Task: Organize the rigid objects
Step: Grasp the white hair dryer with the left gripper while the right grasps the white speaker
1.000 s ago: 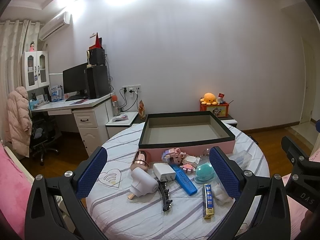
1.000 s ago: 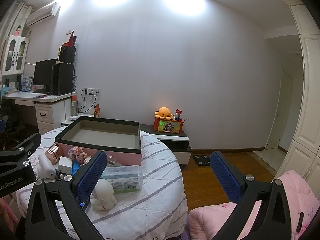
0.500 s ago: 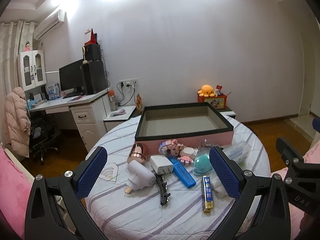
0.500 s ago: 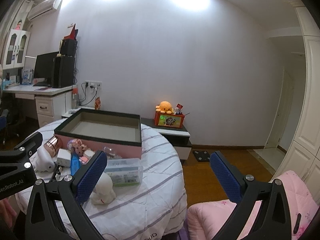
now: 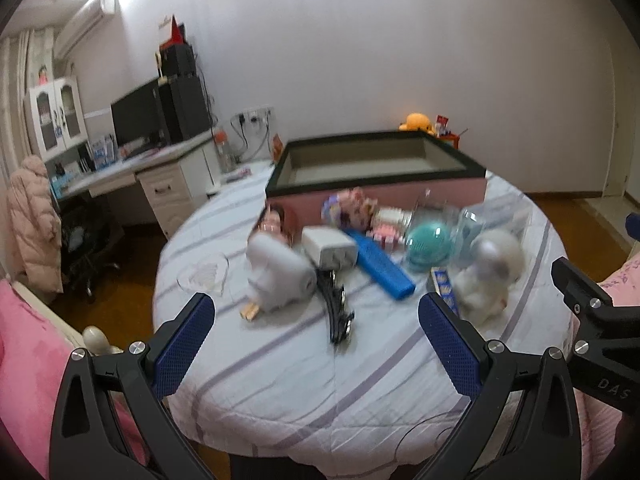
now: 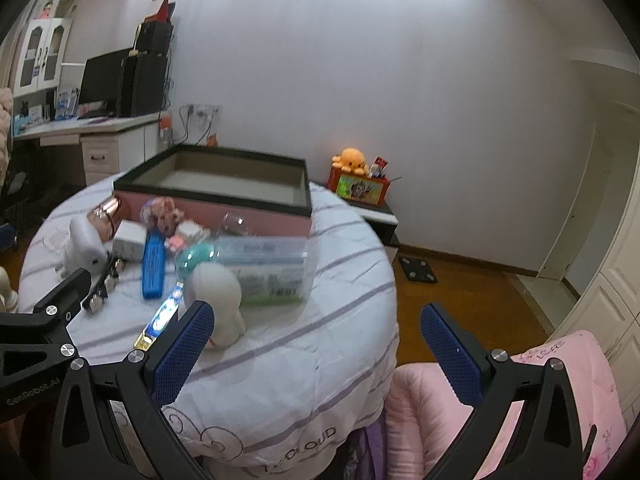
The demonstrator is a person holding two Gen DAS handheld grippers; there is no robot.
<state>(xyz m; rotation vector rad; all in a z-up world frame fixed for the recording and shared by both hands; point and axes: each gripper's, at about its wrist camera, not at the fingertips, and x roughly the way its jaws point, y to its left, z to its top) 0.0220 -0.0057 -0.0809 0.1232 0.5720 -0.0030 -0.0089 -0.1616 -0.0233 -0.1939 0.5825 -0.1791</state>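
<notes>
A round table (image 5: 280, 360) with a striped cloth holds a pink box with a black rim (image 5: 380, 160), empty inside. In front of it lie a white hair dryer (image 5: 276, 276), a white charger (image 5: 330, 246), a blue bar (image 5: 380, 266), a black hair clip (image 5: 338, 312), a teal ball (image 5: 428, 246), a white round figure (image 5: 488, 276), a clear plastic case (image 6: 268, 270) and small pink toys (image 5: 352, 208). My left gripper (image 5: 316, 344) is open and empty above the table's near edge. My right gripper (image 6: 316, 348) is open and empty at the table's right edge, beside the white figure (image 6: 218, 292).
A desk with monitor and speakers (image 5: 152, 120) stands at the left, with a chair and pink coat (image 5: 32, 220). A low cabinet with an orange plush (image 6: 352, 160) is by the far wall. Pink bedding (image 6: 520, 400) lies at the lower right.
Both grippers have moved forward and tilted down toward the table. The objects appear larger and closer. The view is blurred from motion.
</notes>
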